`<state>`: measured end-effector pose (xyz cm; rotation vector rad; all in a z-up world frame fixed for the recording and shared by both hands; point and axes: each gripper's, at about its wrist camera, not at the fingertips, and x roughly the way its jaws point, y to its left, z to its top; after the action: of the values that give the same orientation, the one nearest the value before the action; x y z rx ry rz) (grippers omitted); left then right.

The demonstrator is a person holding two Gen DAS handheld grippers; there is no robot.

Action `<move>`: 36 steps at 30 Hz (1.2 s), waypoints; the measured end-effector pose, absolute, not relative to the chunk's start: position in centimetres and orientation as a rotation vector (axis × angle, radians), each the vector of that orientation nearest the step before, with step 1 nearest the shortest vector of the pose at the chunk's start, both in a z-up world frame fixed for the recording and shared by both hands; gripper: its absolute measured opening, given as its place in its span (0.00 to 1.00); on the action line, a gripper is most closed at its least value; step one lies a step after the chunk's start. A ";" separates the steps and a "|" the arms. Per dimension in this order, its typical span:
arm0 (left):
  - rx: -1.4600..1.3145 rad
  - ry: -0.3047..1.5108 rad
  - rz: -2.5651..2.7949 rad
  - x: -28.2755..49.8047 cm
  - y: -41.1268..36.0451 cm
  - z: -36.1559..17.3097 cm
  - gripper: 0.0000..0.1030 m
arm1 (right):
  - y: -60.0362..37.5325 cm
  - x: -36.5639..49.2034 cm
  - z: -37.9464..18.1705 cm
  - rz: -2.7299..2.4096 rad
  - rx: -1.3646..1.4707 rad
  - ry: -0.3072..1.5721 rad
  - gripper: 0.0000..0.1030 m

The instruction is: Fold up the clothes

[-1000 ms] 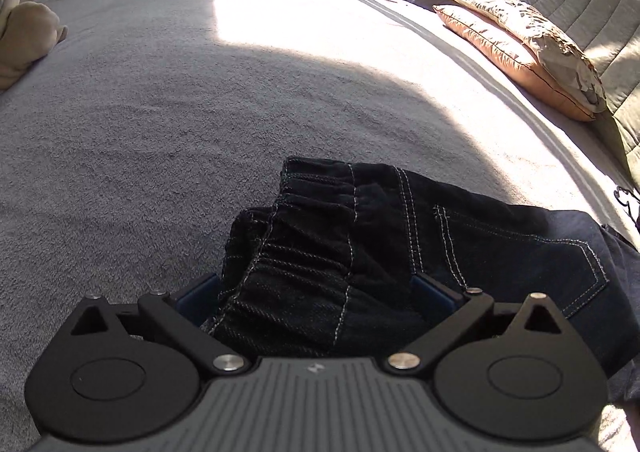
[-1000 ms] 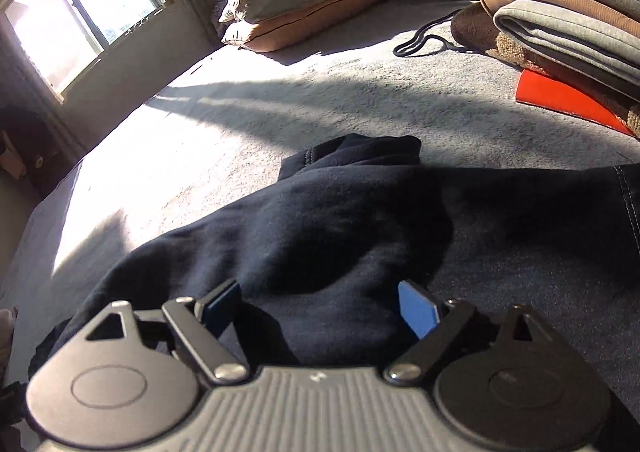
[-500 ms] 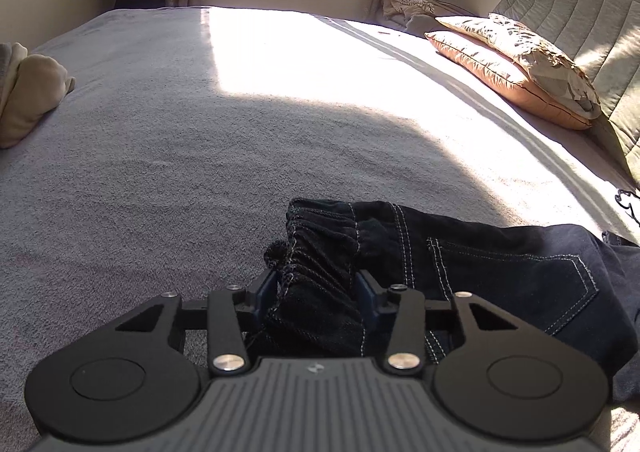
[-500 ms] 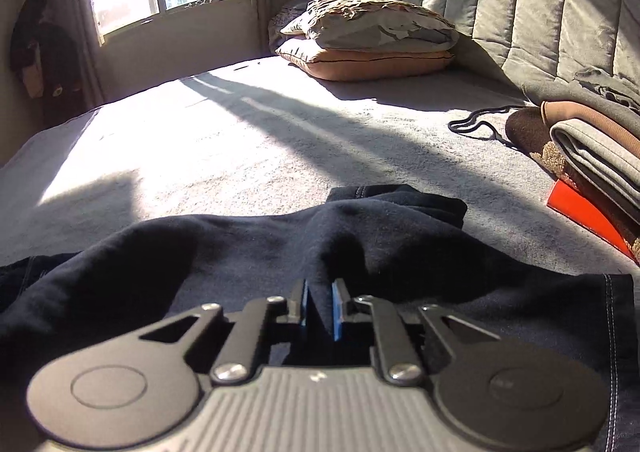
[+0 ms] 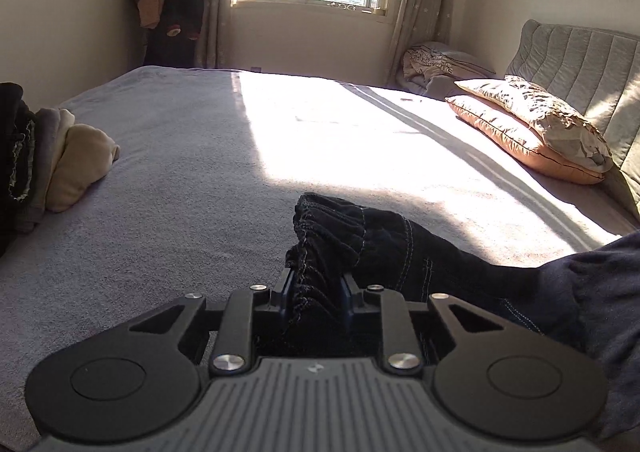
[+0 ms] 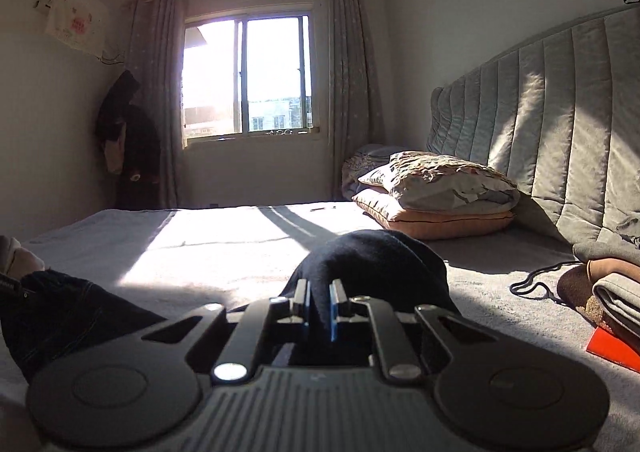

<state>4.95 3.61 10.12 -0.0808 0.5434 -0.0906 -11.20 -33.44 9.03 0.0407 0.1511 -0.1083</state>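
Between two tongs [image 5: 316,294], one jeans [image 5: 384,252]

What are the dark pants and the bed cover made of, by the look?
Pants: likely dark denim, matte, with pale contrast stitching and a gathered elastic waistband. Bed cover: grey, nubby pile, probably terry or fleece; the exact fibre is unclear.

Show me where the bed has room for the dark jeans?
The bare grey bedspread is free between the cream bundle and the pillows. It is crowded beside the folded pile and black cord by the headboard.
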 end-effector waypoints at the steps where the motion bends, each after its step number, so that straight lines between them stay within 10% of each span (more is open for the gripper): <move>1: -0.103 0.535 -0.072 5.1 4.5 10.4 0.22 | -32.9 -11.2 9.2 -0.099 0.021 0.134 0.09; 7: -0.125 0.431 0.119 5.1 9.7 12.4 0.02 | -26.5 -11.0 8.9 -0.013 -0.150 0.098 0.09; 12: -0.194 0.704 -0.039 7.4 9.8 8.5 0.28 | -24.8 -6.5 5.3 0.016 -0.181 0.405 0.16; 17: -0.195 0.766 -0.058 8.2 8.0 6.6 0.60 | -26.9 -6.9 6.2 0.026 -0.070 0.417 0.69; 22: -0.175 0.783 -0.037 9.0 8.3 6.0 0.72 | -34.4 -6.6 6.7 -0.052 0.227 0.472 0.88; 30: -0.311 0.852 -0.017 11.1 10.3 3.9 0.75 | -46.4 -3.1 4.4 -0.305 0.551 0.575 0.89; 36: -0.227 0.842 -0.024 11.2 8.3 3.3 0.94 | -47.0 -0.6 1.2 -0.215 0.492 0.727 0.86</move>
<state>11.18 8.29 3.30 -0.2272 0.8423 -0.0244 -0.57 -47.01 1.16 0.4920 0.7265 -0.2146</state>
